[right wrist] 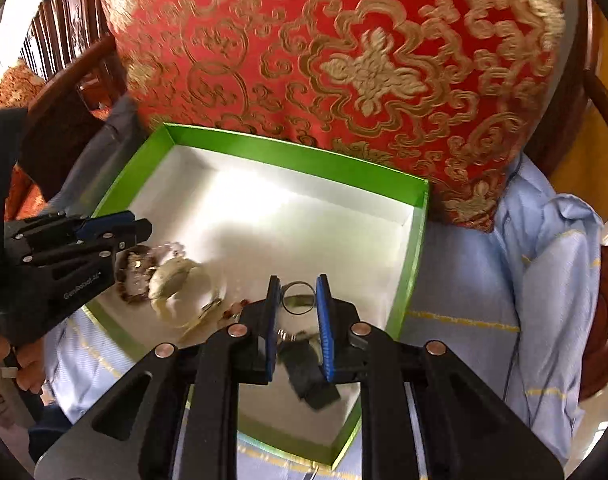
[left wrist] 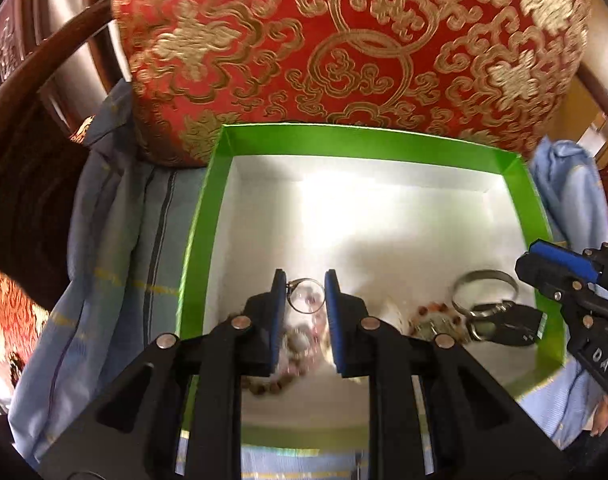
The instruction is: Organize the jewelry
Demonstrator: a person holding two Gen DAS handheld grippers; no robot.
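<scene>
I am holding two grippers over an open green box (left wrist: 207,216) with a white floor. The left gripper (left wrist: 304,292) has its fingers clamped on a thin ring (left wrist: 306,295), pinched between the blue pads near their tips. The right gripper (right wrist: 296,295) has its fingers clamped on a second ring (right wrist: 298,298), a plain band, likewise caught near the tips.

Progress, as I judge it: two rings are lifted clear of the pile, but neither is yet set down anywhere, and no sorted arrangement is showing, so most of the work is remaining.

Count of pieces:
- Rings held: two, one per gripper.
- Silver bangle (left wrist: 486,286): one, lying on the box floor to the right of the left fingers.
- Pale bangle (right wrist: 179,280): one, lying to the left of the right fingers.
- Beaded bracelets (right wrist: 133,276): at least two, heaped beside the pale bangle; blur is preventing a firm count.
- Dark tagged piece (right wrist: 310,380): one, lying below the right fingers.

The box is resting on light blue cloth (right wrist: 484,264) in front of a red and gold cushion (right wrist: 344,60).
</scene>
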